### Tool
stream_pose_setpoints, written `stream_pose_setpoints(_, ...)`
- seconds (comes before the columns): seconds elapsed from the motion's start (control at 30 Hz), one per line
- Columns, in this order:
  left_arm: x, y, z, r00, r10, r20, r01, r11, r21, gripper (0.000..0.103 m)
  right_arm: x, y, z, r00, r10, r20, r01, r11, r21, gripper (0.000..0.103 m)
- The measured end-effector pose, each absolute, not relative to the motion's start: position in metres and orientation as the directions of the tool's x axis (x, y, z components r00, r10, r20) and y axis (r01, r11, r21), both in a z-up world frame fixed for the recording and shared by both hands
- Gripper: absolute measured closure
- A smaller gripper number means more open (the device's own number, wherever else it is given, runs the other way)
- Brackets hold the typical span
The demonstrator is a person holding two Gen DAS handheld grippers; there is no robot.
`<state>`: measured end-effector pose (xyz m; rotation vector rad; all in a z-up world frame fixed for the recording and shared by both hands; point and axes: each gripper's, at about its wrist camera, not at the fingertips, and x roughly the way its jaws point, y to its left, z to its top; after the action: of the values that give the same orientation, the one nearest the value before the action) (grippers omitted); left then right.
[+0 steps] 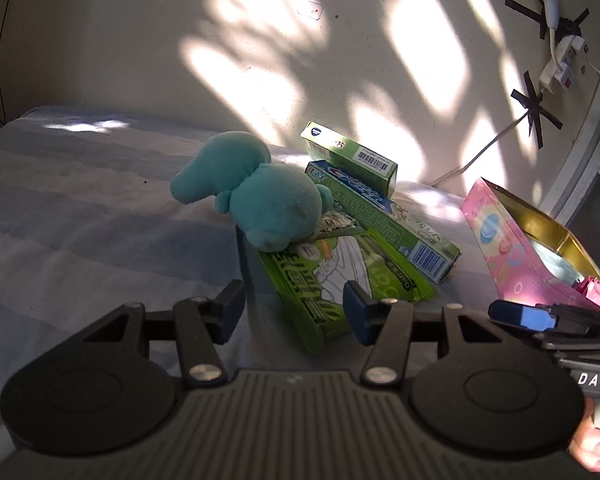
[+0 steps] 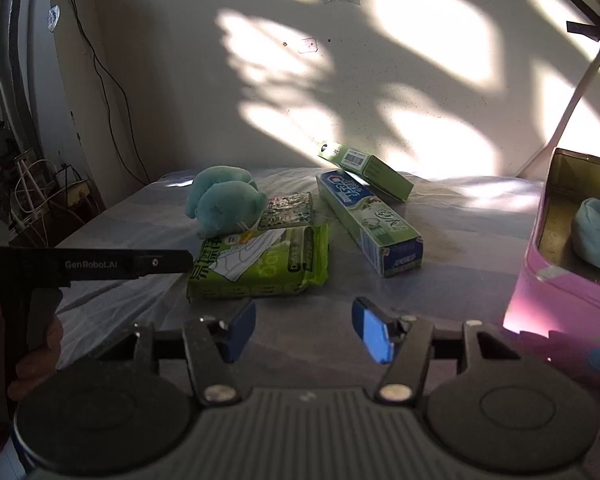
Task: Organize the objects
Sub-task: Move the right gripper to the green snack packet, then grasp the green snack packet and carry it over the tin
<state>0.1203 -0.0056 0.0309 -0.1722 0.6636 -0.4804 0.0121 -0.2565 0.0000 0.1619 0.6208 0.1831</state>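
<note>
both tongs are spread wide with nothing between their pads: the left tongs (image 1: pixel 294 312) hover just before the green wipes pack (image 1: pixel 340 276), the right tongs (image 2: pixel 304 330) over bare striped sheet (image 2: pixel 460 240). on the bed i count one teal plush toy (image 2: pixel 224 200) resting partly on that one wipes pack, one small dark patterned packet (image 2: pixel 286 210) behind it, and two cartons: one crest toothpaste box (image 2: pixel 370 222) with one smaller green box (image 2: pixel 366 170) leaning across its far end. one pink tin (image 2: pixel 556 280) stands open at the right, holding one pale blue bundle (image 2: pixel 598 238).
</note>
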Motion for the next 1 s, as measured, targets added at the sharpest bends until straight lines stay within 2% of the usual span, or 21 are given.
stream_pose_setpoints(0.23, 0.145, -0.015, 0.015, 0.600, -0.549, -0.582, 0.354, 0.835, -0.423, 0.047, 0.073, -0.272, -0.017, 0.772, 0.257, -0.581, -0.070, 0.944, 0.324, 0.053)
stream_pose_setpoints(0.33, 0.150, -0.022, 0.009, 0.599, -0.553, -0.579, 0.379, 0.833, -0.404, 0.048, 0.090, -0.273, -0.033, 0.740, 0.276, -0.614, -0.054, 0.933, 0.355, 0.053)
stream_pose_setpoints(0.37, 0.150, -0.024, 0.009, 0.602, -0.550, -0.579, 0.383, 0.835, -0.395, 0.049, 0.090, -0.275, -0.037, 0.744, 0.301, -0.597, -0.058, 0.919, 0.391, 0.054)
stream_pose_setpoints(0.4, 0.149, -0.025, 0.009, 0.600, -0.551, -0.580, 0.387, 0.835, -0.392, 0.052, 0.088, -0.276, -0.039, 0.738, 0.340, -0.583, -0.073, 0.899, 0.431, 0.061)
stream_pose_setpoints(0.43, 0.148, -0.025, 0.009, 0.585, -0.567, -0.579, 0.401, 0.824, -0.402, 0.058, 0.085, -0.277, -0.039, 0.735, 0.368, -0.569, -0.084, 0.883, 0.463, 0.077)
stream_pose_setpoints(0.53, 0.140, -0.024, 0.011, 0.563, -0.592, -0.577, 0.424, 0.806, -0.413, 0.063, 0.066, -0.267, -0.033, 0.742, 0.339, -0.578, -0.093, 0.906, 0.413, 0.080)
stream_pose_setpoints(0.8, 0.098, -0.051, 0.015, 0.485, -0.693, -0.534, 0.518, 0.720, -0.463, 0.063, -0.022, -0.288, -0.028, 0.776, 0.306, -0.551, -0.095, 0.921, 0.378, 0.081)
stream_pose_setpoints(1.0, 0.093, -0.134, 0.066, 0.441, -0.780, -0.444, 0.695, 0.610, -0.381, 0.063, -0.070, -0.335, 0.022, 0.922, 0.071, -0.381, 0.031, 0.966, 0.256, 0.081)
